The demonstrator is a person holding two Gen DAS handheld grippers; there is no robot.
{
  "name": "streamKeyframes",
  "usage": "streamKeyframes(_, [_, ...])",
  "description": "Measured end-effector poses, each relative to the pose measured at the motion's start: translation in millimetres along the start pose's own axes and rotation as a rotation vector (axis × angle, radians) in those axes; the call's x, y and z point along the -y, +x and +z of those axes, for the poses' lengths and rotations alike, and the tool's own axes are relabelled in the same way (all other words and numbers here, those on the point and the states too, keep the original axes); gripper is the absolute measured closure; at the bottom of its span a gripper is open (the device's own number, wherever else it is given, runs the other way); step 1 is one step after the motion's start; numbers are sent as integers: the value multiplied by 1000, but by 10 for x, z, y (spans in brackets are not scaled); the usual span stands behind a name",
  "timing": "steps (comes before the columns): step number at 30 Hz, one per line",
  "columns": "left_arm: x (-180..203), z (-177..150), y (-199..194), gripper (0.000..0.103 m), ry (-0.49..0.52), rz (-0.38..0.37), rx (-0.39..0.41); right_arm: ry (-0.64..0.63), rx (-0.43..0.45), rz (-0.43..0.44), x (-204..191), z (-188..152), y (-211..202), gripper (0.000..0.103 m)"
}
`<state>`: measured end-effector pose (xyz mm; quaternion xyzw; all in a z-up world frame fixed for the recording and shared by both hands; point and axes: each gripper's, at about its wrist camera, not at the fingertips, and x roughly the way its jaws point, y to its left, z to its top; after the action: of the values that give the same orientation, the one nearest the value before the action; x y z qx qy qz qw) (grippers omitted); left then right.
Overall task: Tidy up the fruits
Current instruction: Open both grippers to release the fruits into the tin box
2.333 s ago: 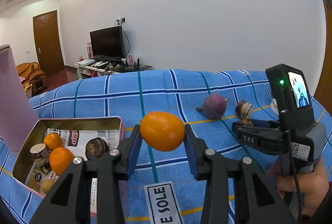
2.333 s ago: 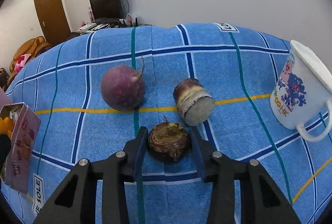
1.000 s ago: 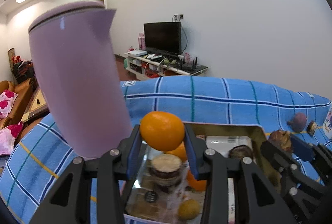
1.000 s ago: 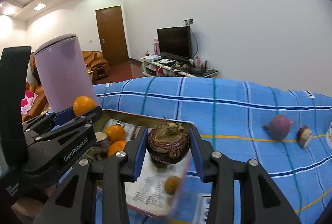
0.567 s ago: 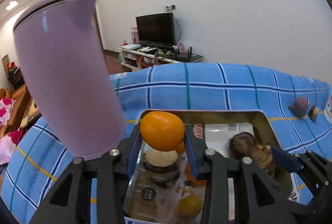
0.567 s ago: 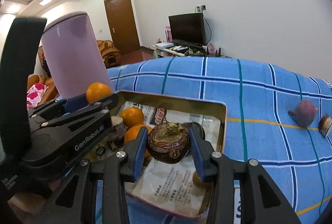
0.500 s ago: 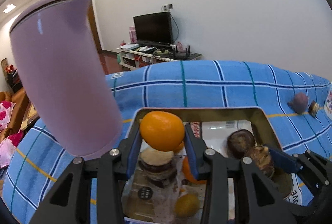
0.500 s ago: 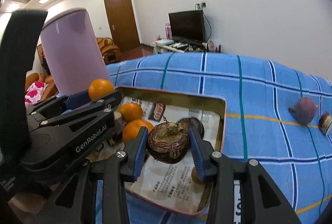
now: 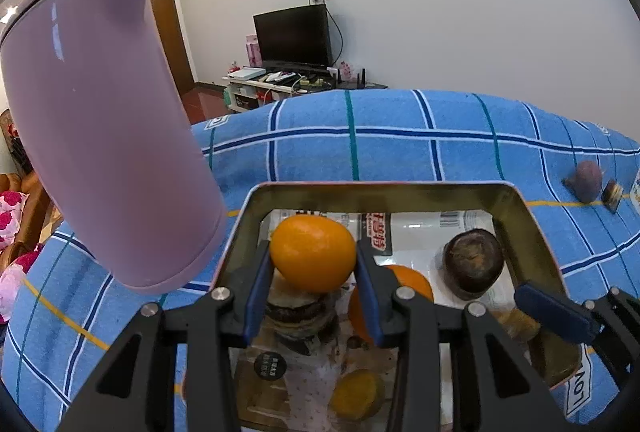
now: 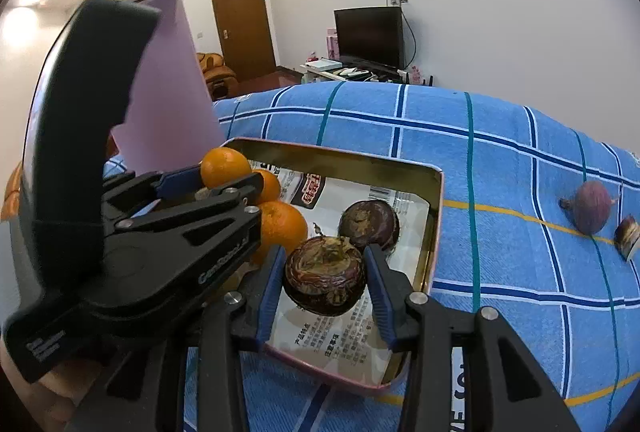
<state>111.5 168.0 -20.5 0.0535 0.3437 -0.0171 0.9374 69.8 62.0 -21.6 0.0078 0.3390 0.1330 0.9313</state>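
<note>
My left gripper (image 9: pixel 313 274) is shut on an orange (image 9: pixel 313 252) and holds it just above the left half of an open gold-lined tin (image 9: pixel 384 187). Inside the tin lie other oranges (image 10: pixel 280 228), a dark round fruit (image 9: pixel 474 264), a cut brown piece (image 9: pixel 300 312) and a small yellow fruit (image 9: pixel 354 394). My right gripper (image 10: pixel 325 282) is shut on a brown, stemmed fruit (image 10: pixel 325 275) over the tin's near right part, above the printed paper lining. The two grippers sit side by side, the left one at the left of the right wrist view.
A tall purple jug (image 9: pixel 104 143) stands right against the tin's left side. Far right on the blue checked cloth (image 10: pixel 500 159) lie a purple round fruit (image 10: pixel 592 207) and a cut brown piece (image 10: pixel 628 232). A TV and a door are in the background.
Both grippers carried their fruit from the cloth to the tin and have sunk lower over it in the last second. The grips are unchanged.
</note>
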Motion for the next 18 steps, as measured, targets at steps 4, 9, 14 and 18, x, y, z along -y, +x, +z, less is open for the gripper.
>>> streamKeyframes(4, [-6,-4,-14,57,-6,19,5,-8,5,44,-5,-14,-15,50])
streamKeyframes(9, [-72,10,-137,17,-42,72,62,-1,34,26,65,-40,-105,38])
streamKeyframes(14, [-203,33,-256,6,-113,114,128,24,127,-46,216,-28,-277,38])
streamKeyframes(18, [-219,21,-316,4,-133,131,176,160,205,-90,511,-7,-398,28])
